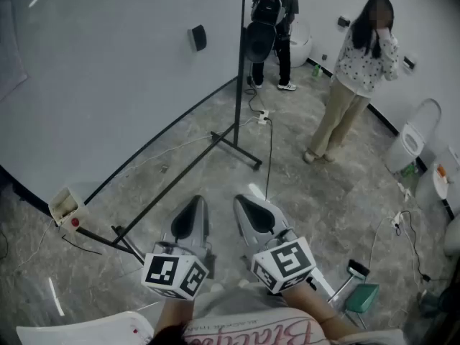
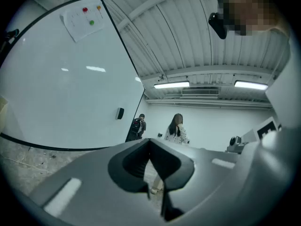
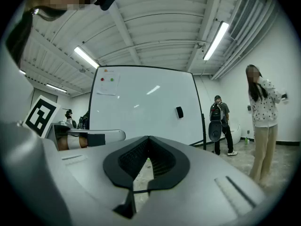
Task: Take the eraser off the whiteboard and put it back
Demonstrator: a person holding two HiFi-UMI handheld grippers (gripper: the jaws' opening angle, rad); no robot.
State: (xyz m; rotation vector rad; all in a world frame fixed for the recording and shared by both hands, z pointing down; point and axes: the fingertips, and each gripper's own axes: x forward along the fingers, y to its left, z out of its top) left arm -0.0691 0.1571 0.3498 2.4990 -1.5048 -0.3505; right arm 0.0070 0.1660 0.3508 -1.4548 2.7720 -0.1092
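Grey marbled floor [image 1: 316, 207] fills the lower head view; the whiteboard [image 1: 108, 85] stands on its frame from 9 to 12 o'clock. The eraser [image 1: 198, 37] sits on the board face near its far edge, a small dark block with its long axis running up and down the board.

You hold both grippers low and close to your body, side by side, pointing ahead and about level. The left gripper [image 1: 192, 220] has its jaws together with nothing between them. The right gripper [image 1: 251, 214] has its jaws together too, and it is also empty.

From the left gripper the eraser lies at about 12 o'clock in the head view. From the right gripper it lies at about 11 o'clock. Both grippers are well apart from it, with open floor between.

The left gripper is on the board side and looks slightly better aligned, though neither is clearly nearer. The next move probably calls for a walk toward the board. Part the jaws before contact and close them across the eraser's short sides, level with it.
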